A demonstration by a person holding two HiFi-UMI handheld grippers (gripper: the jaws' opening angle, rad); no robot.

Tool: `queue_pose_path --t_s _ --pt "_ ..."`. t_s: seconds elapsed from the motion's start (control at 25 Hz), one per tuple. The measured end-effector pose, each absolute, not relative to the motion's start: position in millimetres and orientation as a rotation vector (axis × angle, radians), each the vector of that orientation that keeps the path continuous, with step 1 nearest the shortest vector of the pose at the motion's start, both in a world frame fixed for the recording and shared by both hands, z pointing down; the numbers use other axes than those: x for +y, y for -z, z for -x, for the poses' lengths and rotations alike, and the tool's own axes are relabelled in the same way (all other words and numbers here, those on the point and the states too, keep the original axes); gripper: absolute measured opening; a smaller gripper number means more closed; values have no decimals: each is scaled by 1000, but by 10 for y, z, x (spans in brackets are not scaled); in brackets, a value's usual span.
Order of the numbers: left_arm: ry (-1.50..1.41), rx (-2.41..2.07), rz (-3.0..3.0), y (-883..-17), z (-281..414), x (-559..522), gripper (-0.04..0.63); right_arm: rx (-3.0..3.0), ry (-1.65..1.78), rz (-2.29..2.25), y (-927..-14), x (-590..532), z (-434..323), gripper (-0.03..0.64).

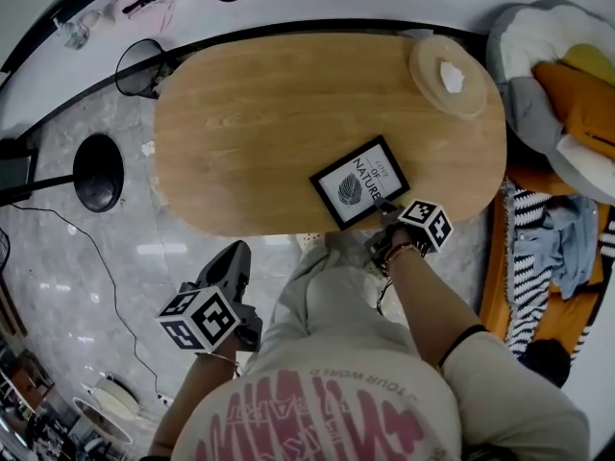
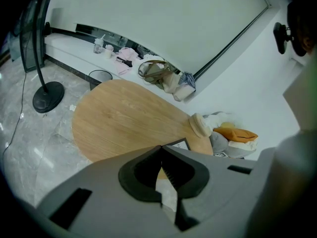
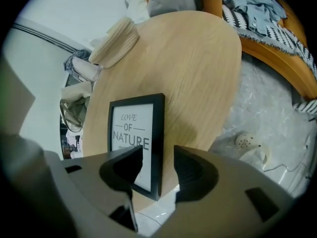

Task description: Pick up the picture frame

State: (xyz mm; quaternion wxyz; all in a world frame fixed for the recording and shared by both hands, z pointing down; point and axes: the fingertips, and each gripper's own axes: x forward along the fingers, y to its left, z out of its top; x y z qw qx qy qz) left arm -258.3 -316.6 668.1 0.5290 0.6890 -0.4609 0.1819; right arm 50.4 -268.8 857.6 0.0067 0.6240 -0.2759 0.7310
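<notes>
Head view: lying flat on oval light-wood table (image 1: pixel 250 123), by its near edge toward its right end: black-rimmed rectangular picture frame with white print (image 1: pixel 359 181), long axis slanted across table. Right gripper (image 1: pixel 387 205) tilted down at frame's near corner, far nearer than left gripper (image 1: pixel 233 254), off table's near edge over floor

Left gripper view: jaws closed together, nothing held; frame only a sliver beyond table's near edge

Right gripper view: jaws wide apart, straddling frame's right rim, pads not pressing, nothing gripped. Left pad above print, right pad above bare table; table's near edge just under corner, so little room below, open wood beyond
</notes>
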Motion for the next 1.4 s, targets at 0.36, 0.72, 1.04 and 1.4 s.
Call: queue_pose_path --t_s 0.36,0.72,1.04,1.4 --pt "-397 -1174 -1611 -6662 2758 -3165 3 -644 -2136 -2044 -8663 -2728 -492 176" --pt "-381 -1204 -1596 -6619 2809 -3034 3 -676 -2161 -2010 -8656 -2752 -473 111" --pt "-357 -1231 -1627 -6491 2681 -2956 3 -713 -2255 -1928 -8654 -2708 -490 77" --pt "-340 -1260 -1609 -6428 2501 -2705 3 -720 -2224 -1909 -8604 -2560 -673 73"
